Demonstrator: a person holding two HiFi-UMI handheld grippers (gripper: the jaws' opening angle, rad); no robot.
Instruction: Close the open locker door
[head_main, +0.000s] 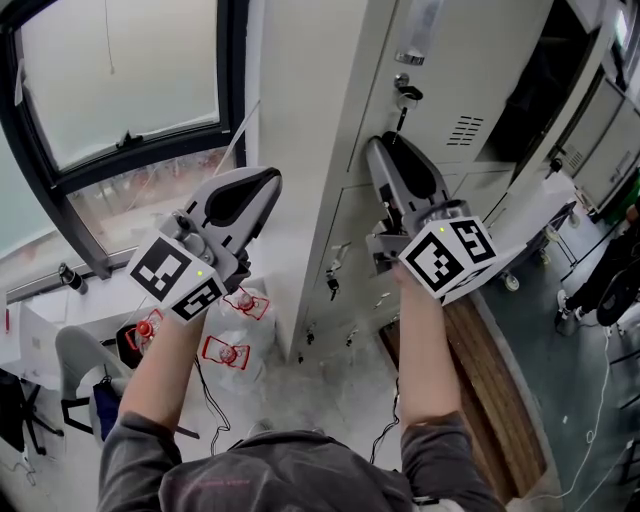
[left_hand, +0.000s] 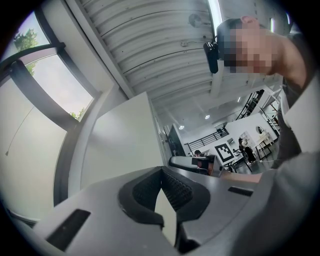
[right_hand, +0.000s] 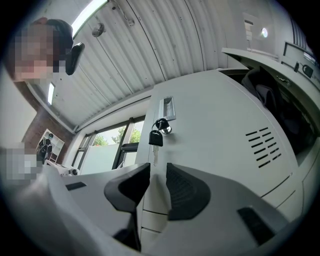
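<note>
The open locker door (head_main: 592, 95) is up and to my right. I take it to be the pale leaf standing on the far side of the dark compartment (head_main: 545, 85), though it shows only as a narrow, foreshortened strip and I may be misreading it. Just left of that compartment is a keyed door (right_hand: 225, 130), closed, with a key (right_hand: 156, 137) hanging from its lock.

I judge the open door to be thin painted sheet metal: light, stiff, and free to swing on its hinges. It should need a push, not a grip. The best place to press is the flat face near the free edge, far from the hinge, where little force turns it. The paint looks smooth, so a pad could slide if I press at a slant. A hard shove might make it bounce back off the frame.

My right claw (right_hand: 157, 167) is released, its pads a clear gap apart with nothing between them. It points at the keyed door just below the key, short of touching. My left claw (left_hand: 161, 170) is clenched, tips meeting on nothing, raised beside the cabinet's blank side and well away from the door.
</note>
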